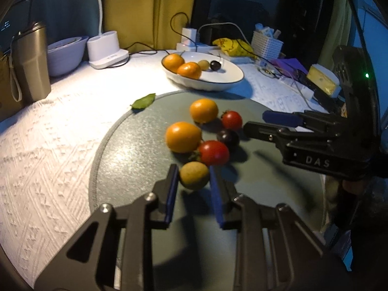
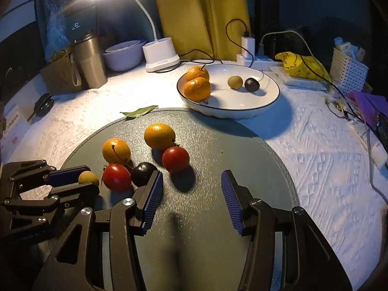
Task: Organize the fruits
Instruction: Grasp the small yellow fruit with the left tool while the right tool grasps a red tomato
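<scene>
A round grey-green mat (image 1: 135, 160) holds two oranges (image 1: 203, 110) (image 1: 183, 137), two red tomatoes (image 1: 232, 120) (image 1: 214, 152) and a dark plum-like fruit (image 1: 228, 137). My left gripper (image 1: 193, 168) is shut on a small tan-green fruit (image 1: 194, 175) at the near end of the cluster; the right wrist view shows that fruit (image 2: 87, 177) pinched between its blue pads. My right gripper (image 2: 191, 180) stands open low over the mat with nothing between its fingers, and a red tomato (image 2: 175, 159) lies just ahead of it. Behind the mat, a white plate (image 2: 266, 101) holds two oranges, a small green-brown fruit and a dark fruit.
A green leaf (image 1: 143, 103) lies at the mat's far left edge. Along the back stand a metal tumbler (image 1: 30, 63), a white bowl (image 1: 65, 53), a lamp base (image 1: 106, 48), a power strip with cables, a yellow bag (image 2: 300, 66) and a white basket (image 2: 349, 69). Clutter fills the right side.
</scene>
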